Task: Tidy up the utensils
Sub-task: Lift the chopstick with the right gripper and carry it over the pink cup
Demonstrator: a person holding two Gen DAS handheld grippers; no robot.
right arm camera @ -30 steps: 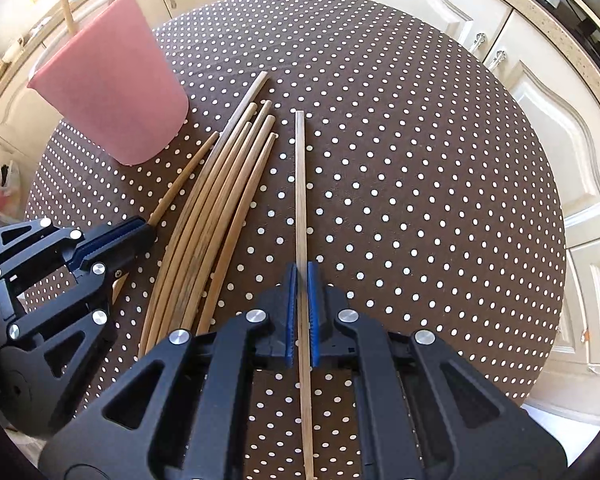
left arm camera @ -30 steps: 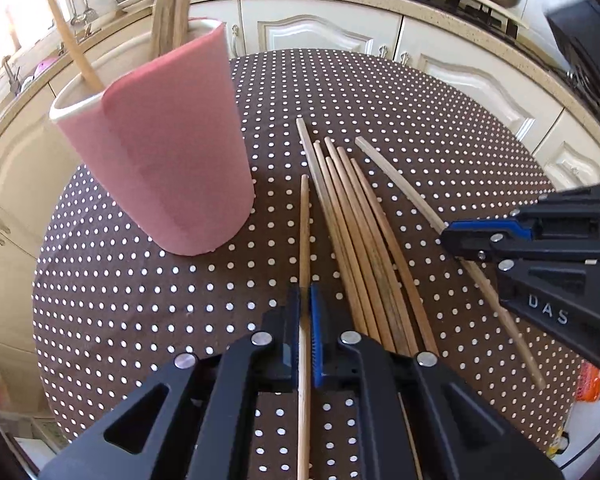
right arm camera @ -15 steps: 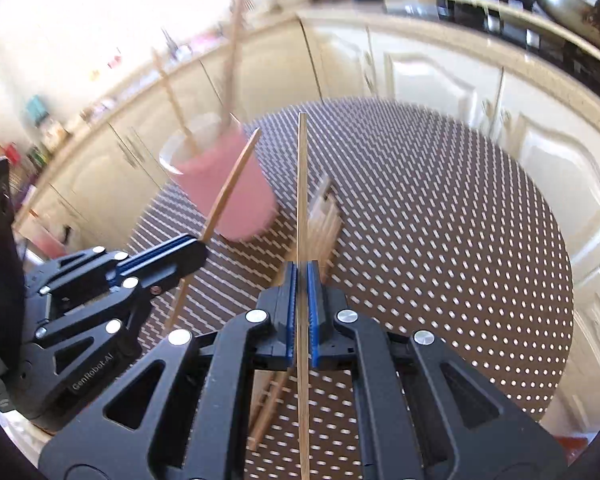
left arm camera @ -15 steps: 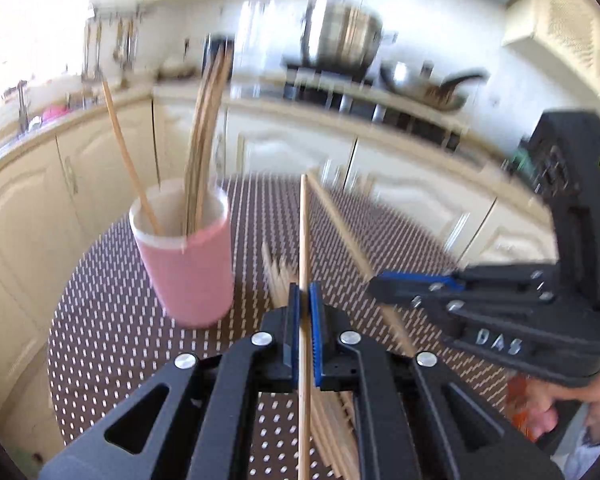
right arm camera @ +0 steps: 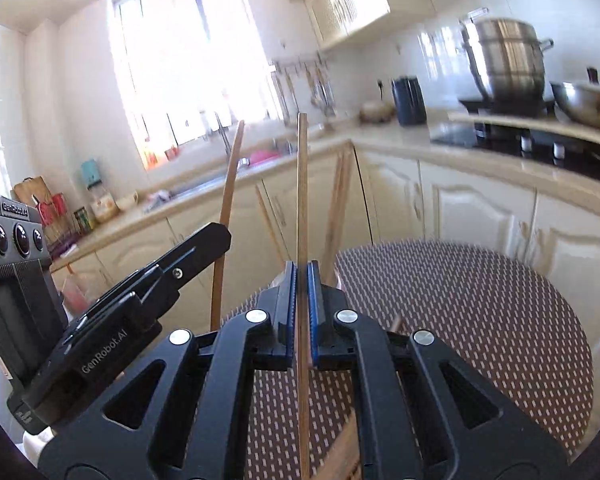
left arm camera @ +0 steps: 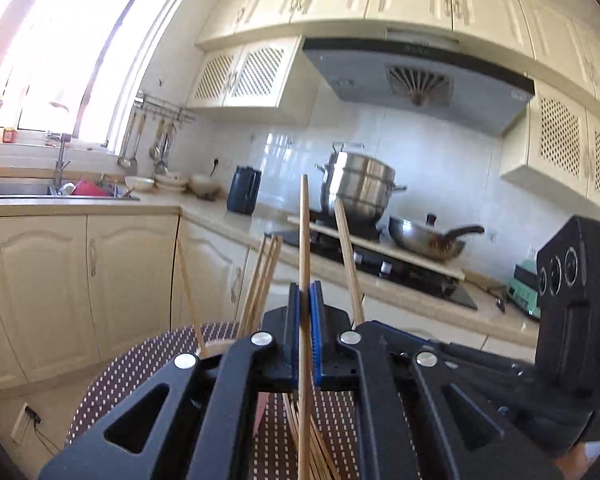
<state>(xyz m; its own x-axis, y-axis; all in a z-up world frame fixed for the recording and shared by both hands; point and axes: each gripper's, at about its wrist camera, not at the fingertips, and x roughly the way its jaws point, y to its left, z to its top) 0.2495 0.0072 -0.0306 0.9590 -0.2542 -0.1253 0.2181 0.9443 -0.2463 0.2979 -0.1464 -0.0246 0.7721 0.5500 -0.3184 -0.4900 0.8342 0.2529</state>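
Observation:
My left gripper (left arm camera: 305, 292) is shut on a wooden chopstick (left arm camera: 304, 232) and holds it upright above the table. My right gripper (right arm camera: 301, 270) is shut on another wooden chopstick (right arm camera: 302, 184), also upright. Each gripper shows in the other's view: the right gripper (left arm camera: 460, 364) with its stick (left arm camera: 346, 256), the left gripper (right arm camera: 204, 240) with its stick (right arm camera: 228, 196). The pink cup is almost hidden behind the fingers; only its rim (left arm camera: 216, 346) and the chopsticks standing in it (left arm camera: 262, 280) show. Several loose chopsticks (left arm camera: 320, 456) lie on the table below.
The round table has a brown polka-dot cloth (right arm camera: 480, 312). Cream cabinets (left arm camera: 80, 280) and a counter run behind it. A steel pot (left arm camera: 358, 192), a wok (left arm camera: 428, 236) and a dark kettle (left arm camera: 244, 190) stand on the counter. A sink (left arm camera: 60, 190) is at the left.
Both grippers have lifted their chopsticks off the table and tilted them from lying flat to upright. The views swung up from the tabletop to the kitchen.

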